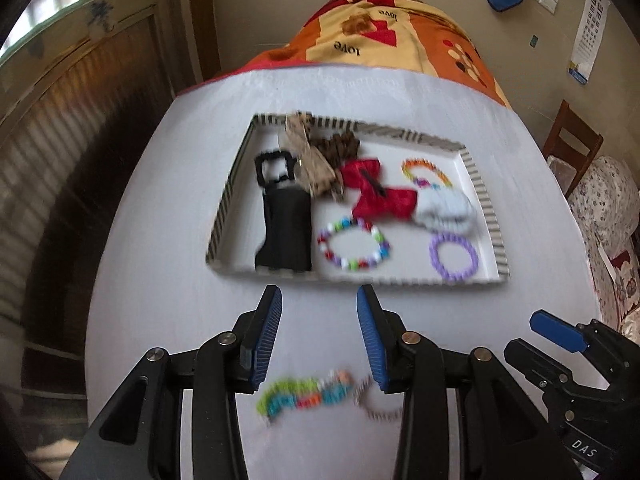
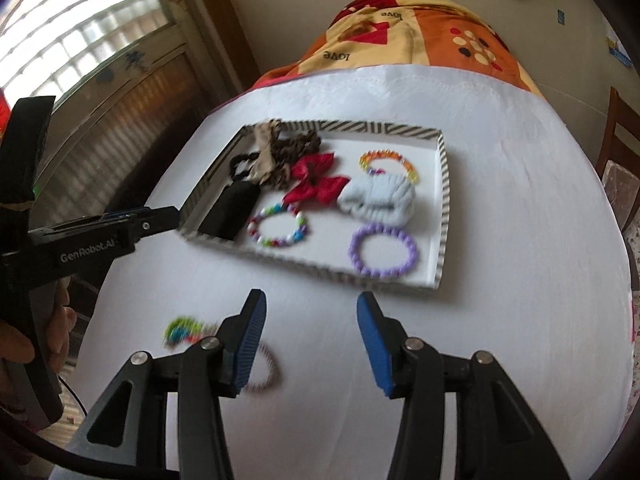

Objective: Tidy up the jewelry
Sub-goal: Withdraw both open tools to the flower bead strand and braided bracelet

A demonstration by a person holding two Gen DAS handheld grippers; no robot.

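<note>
A striped-rimmed white tray lies on the white table. It holds a black piece, a red bow, a multicoloured bead bracelet, a purple bracelet, a rainbow bracelet and a white scrunchie. Outside the tray, near the front, lie a green-blue bead bracelet and a thin bracelet. My left gripper is open and empty above them. My right gripper is open and empty too.
A beige bow and a leopard scrunchie fill the tray's back left. A patterned orange blanket lies beyond the table. A wooden chair stands at the right. A hand holds the left gripper's body.
</note>
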